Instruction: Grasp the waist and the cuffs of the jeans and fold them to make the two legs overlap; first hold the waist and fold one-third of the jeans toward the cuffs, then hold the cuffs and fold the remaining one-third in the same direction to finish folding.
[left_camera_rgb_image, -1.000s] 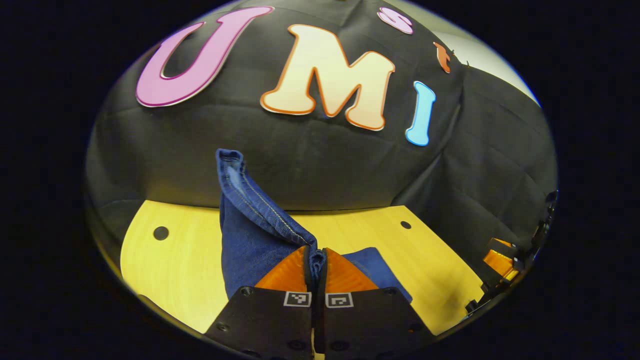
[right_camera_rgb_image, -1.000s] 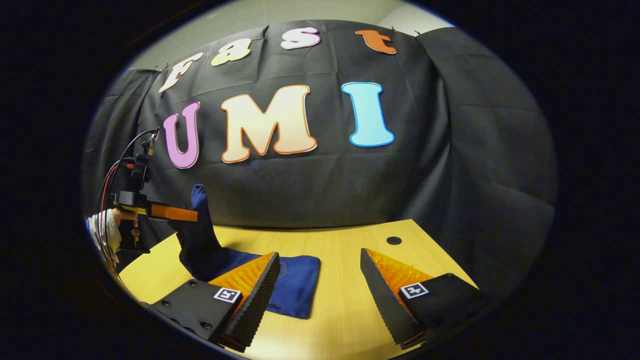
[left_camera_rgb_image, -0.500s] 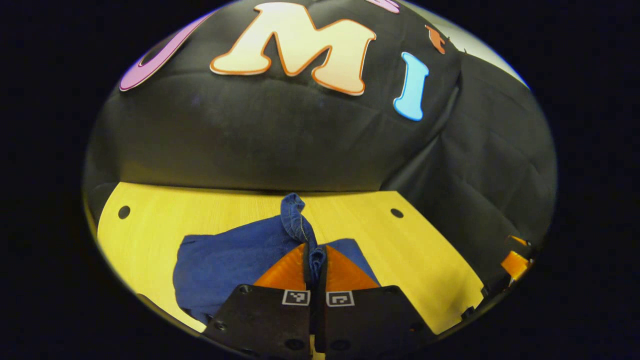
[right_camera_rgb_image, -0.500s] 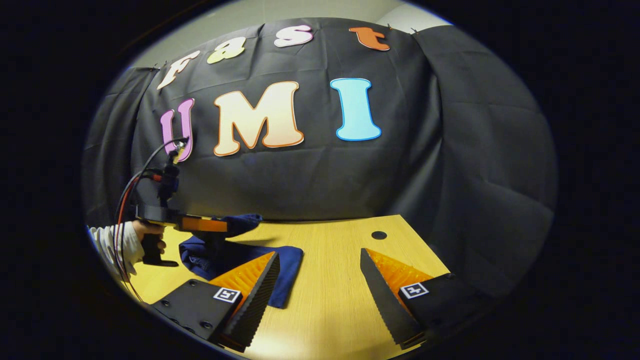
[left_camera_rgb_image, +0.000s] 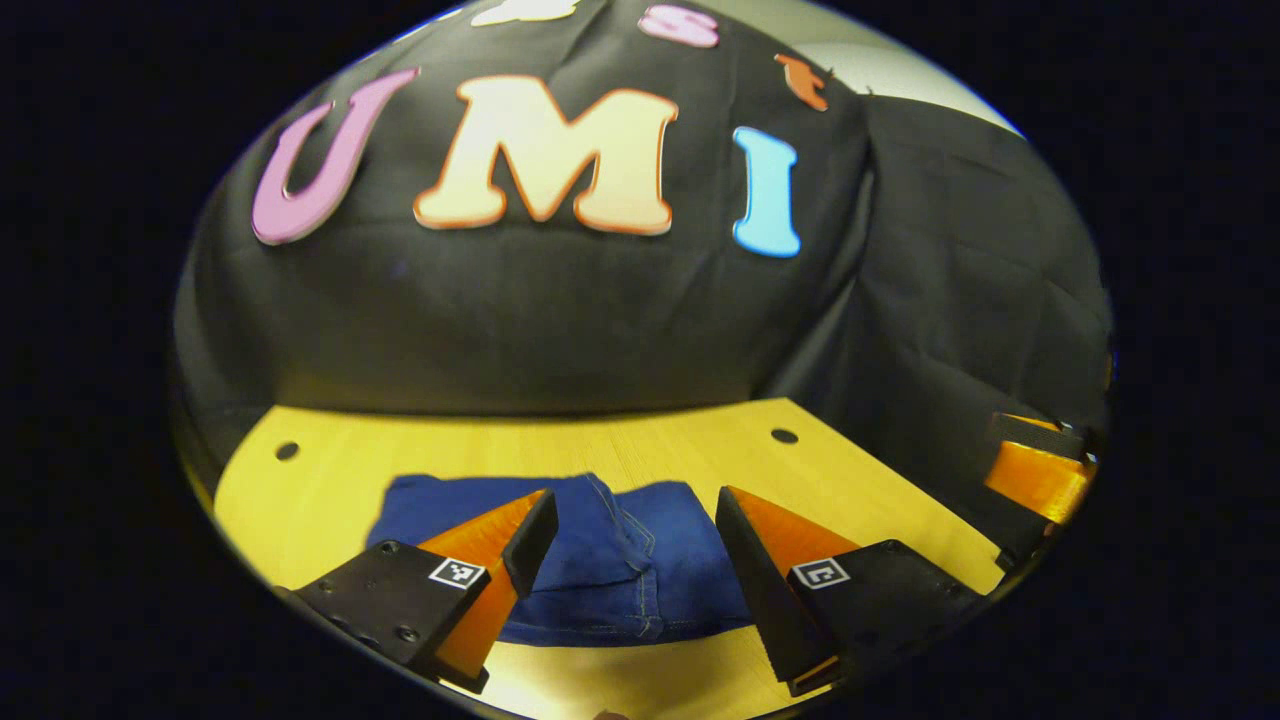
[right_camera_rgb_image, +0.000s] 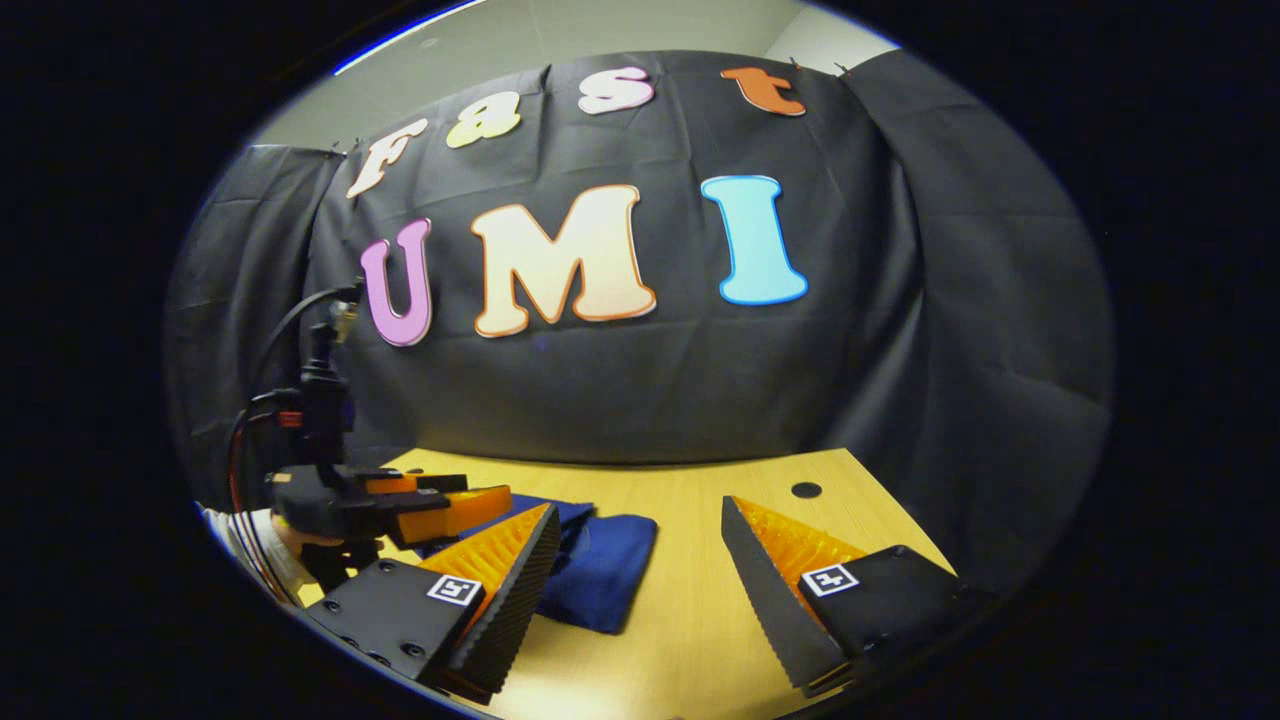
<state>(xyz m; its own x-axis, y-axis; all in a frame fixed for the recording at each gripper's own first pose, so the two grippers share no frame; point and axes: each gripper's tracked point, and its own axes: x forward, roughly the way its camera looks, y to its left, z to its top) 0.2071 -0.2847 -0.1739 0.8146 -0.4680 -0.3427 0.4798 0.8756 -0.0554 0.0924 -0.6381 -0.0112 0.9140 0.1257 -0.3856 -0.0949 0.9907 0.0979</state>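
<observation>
Jeans (left_camera_rgb_image: 600, 560) lying folded on table (left_camera_rgb_image: 850, 500), at 6 o'clock in left gripper view. Left gripper (left_camera_rgb_image: 625, 520) hovering wide, holding nothing. Right gripper (right_camera_rgb_image: 640, 540) gaping wide, jeans (right_camera_rgb_image: 600, 560) at 7 o'clock. Risk: finger snagging top layer, undoing fold.

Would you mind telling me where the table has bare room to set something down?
Bare wood lies between the folded jeans and the table's right end, and in a strip between jeans and booth wall. The left end is crowded: jeans, with the left gripper above.
</observation>
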